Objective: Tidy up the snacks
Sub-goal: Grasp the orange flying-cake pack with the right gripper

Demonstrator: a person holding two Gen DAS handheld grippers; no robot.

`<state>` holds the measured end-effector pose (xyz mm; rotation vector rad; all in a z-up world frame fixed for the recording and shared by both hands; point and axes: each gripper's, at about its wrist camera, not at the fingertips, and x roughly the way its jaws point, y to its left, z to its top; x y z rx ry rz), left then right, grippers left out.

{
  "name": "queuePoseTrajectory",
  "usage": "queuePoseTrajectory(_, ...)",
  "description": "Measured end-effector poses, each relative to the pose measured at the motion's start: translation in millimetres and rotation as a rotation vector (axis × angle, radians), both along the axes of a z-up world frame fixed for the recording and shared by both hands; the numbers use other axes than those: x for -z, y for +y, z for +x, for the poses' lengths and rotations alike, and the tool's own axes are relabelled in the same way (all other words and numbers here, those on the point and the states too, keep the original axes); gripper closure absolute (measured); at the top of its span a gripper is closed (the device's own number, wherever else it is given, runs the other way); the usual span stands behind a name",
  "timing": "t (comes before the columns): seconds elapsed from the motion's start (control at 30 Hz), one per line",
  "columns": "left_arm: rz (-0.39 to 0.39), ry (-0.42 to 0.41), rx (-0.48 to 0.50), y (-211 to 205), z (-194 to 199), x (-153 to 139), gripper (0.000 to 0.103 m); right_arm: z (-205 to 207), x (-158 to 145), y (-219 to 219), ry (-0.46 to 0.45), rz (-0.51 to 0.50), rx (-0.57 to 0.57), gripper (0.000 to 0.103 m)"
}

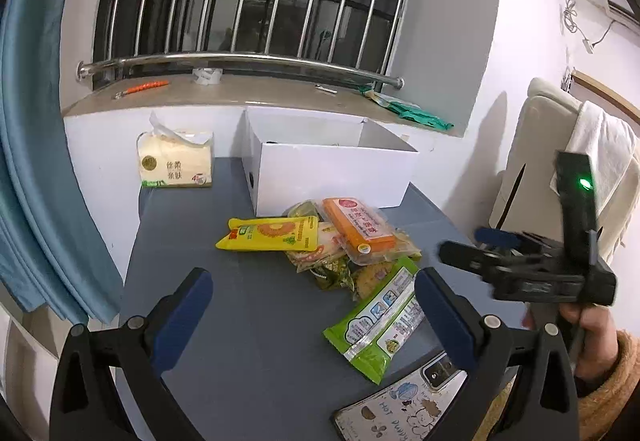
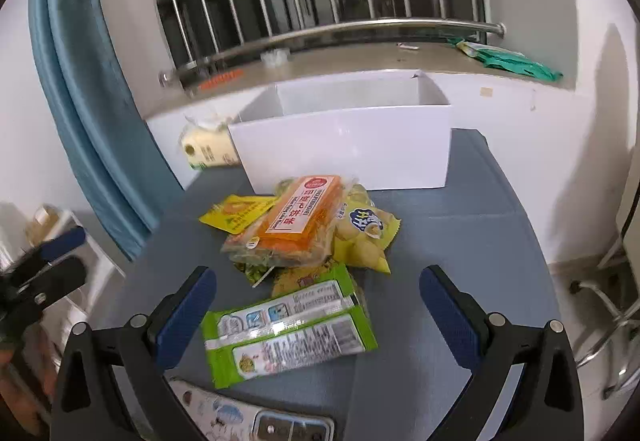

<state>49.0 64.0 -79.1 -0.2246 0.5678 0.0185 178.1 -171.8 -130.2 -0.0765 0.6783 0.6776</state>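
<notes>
**Two open grippers hovering over one loose snack pile**

Two grippers, left (image 1: 314,305) and right (image 2: 318,305), are hovering with jaws spread wide and holding nothing. The snacks are lying heaped on the grey table (image 1: 240,321), just in front of the white box (image 2: 348,145), which is standing open. Countable packets: one green pack (image 2: 288,329) nearest the grippers, one orange pack (image 2: 300,221) sitting on top of the heap, one yellow pack (image 1: 272,233), and one pale-yellow bag (image 2: 368,237). Further wrappers are showing beneath, too covered to count. One tissue pack (image 1: 176,165) and one phone (image 1: 404,409) are also lying on the table.

Likely risks: the crinkly film may be slipping between the pads; lifting a lower packet may be toppling the orange pack; the phone, just beside the green pack, may be getting nudged.
</notes>
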Motion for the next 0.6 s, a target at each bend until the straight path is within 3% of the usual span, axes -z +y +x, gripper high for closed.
queuePoseTrajectory(0.23,0.02,0.017,-0.001,3,-4,8,0.0,47,15,74,0.038,-0.171,-0.009,0.0)
queuePoseTrajectory(0.47,-0.014,0.055,-0.012,11,-7,22,0.0,90,43,115,0.104,-0.322,0.038,0.0)
queuePoseTrajectory(0.57,-0.011,0.063,-0.012,12,-7,25,0.0,93,48,116,0.138,-0.31,0.028,0.0)
queuePoseTrajectory(0.6,-0.01,0.067,-0.013,12,-7,26,0.0,92,48,114,0.139,-0.307,0.026,0.005)
